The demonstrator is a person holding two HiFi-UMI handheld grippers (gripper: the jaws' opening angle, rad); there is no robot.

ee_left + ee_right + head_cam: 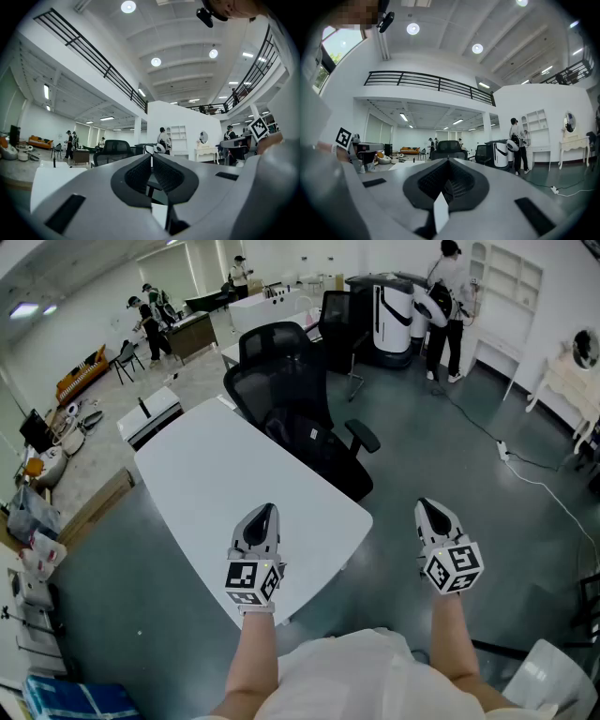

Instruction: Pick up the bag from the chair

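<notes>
A black office chair [281, 371] stands at the far edge of a white table [216, 474]. On its seat lies a black bag [314, 442] with a small white label. My left gripper [267, 510] hovers over the table's near part, shut and holding nothing. My right gripper [424, 506] hangs over the grey floor right of the table, also shut and holding nothing. Both are well short of the chair. The chair [115, 147] shows far beyond the left gripper [151, 157] in the left gripper view. In the right gripper view the chair [449, 146] stands far beyond the right gripper [448, 161].
A second black chair [335, 315] and a white machine [394, 320] stand behind, with a person [448, 306] beside it. A cable [525, 465] runs across the floor at the right. Bags and clutter [37, 512] line the left side. More people [150, 320] stand far left.
</notes>
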